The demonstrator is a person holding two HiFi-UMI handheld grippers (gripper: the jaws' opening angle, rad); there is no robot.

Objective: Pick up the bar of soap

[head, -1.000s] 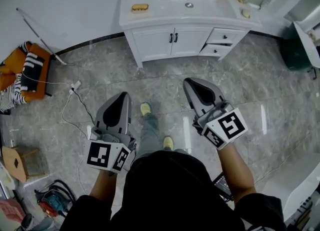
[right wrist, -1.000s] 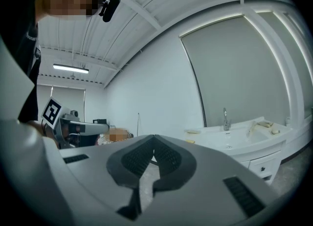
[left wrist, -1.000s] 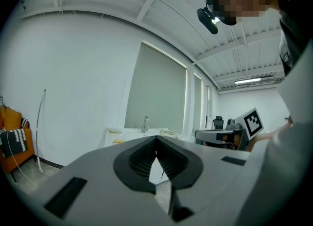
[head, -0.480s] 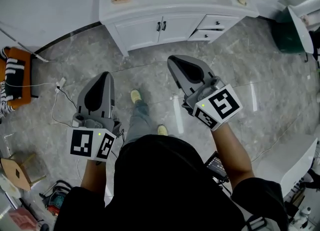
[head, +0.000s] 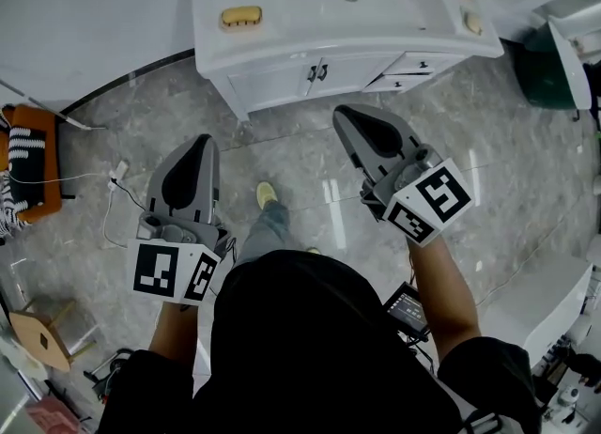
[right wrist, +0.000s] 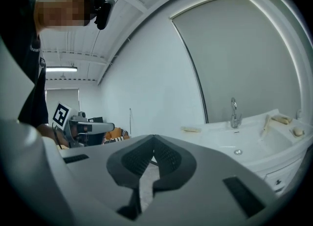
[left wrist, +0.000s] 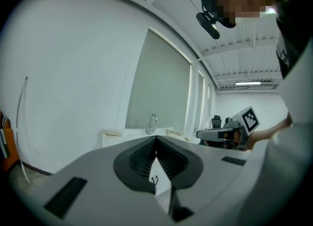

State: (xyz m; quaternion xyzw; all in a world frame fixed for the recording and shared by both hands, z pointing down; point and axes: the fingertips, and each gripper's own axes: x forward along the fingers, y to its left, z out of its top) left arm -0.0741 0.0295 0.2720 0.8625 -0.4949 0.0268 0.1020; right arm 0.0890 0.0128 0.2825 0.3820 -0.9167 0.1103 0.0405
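Small beige oval bar of soap (head: pixel 472 22), by my judgement, lies at the white vanity worktop's (head: pixel 282 9) right edge. Left hand-held gripper (head: pixel 204 140) and right hand-held gripper (head: pixel 341 112) are closed and empty, held level over the floor: approach stage.

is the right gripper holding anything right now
No, the right gripper has its jaws shut together with nothing between them.

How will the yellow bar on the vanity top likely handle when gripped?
The yellow bar looks compact, so probably stiff and light. Its rounded ends may slip when squeezed. Lying flat on the vanity top, it should not roll.
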